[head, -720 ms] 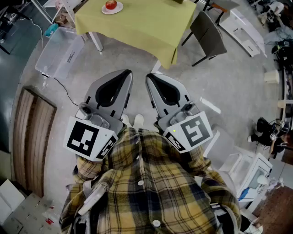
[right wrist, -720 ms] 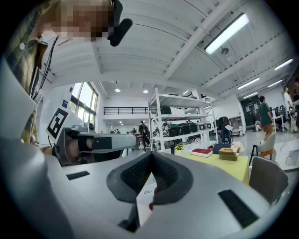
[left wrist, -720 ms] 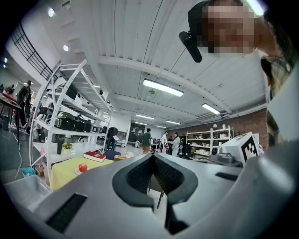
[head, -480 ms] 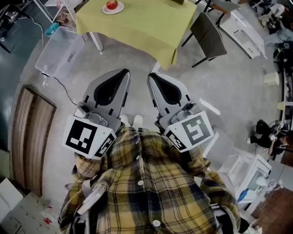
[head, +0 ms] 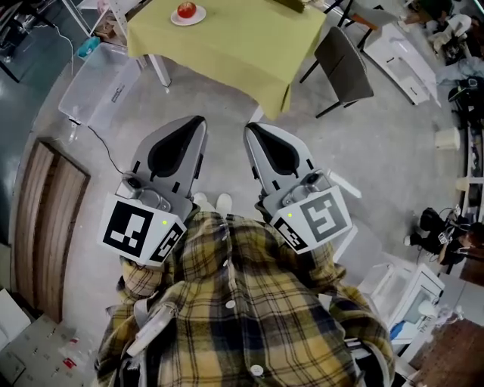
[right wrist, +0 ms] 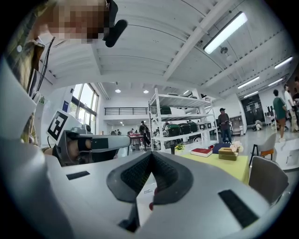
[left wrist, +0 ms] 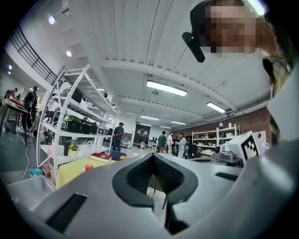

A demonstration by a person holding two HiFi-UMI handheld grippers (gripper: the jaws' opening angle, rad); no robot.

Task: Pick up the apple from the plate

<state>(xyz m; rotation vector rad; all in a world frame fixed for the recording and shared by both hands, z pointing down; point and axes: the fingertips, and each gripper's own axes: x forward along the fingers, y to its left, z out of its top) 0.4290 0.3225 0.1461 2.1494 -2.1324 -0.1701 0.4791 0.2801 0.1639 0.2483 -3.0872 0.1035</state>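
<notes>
Head view: right hand-held gripper (head: 251, 130) closed

The bench (head: 227, 45) is draped in matt yellow-green cloth, and the apple (head: 186, 9) on it is seen glossy on a smooth white plate (head: 175, 20). The left gripper (head: 198, 121) and right gripper (head: 248, 127) are shelled in matt grey plastic.

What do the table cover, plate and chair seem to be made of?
Table cover: likely matte yellow-green cloth; its corner drapes. Plate: smooth white, ceramic or plastic. Chair: matte grey seat, unclear; thin dark legs, probably metal.
</notes>
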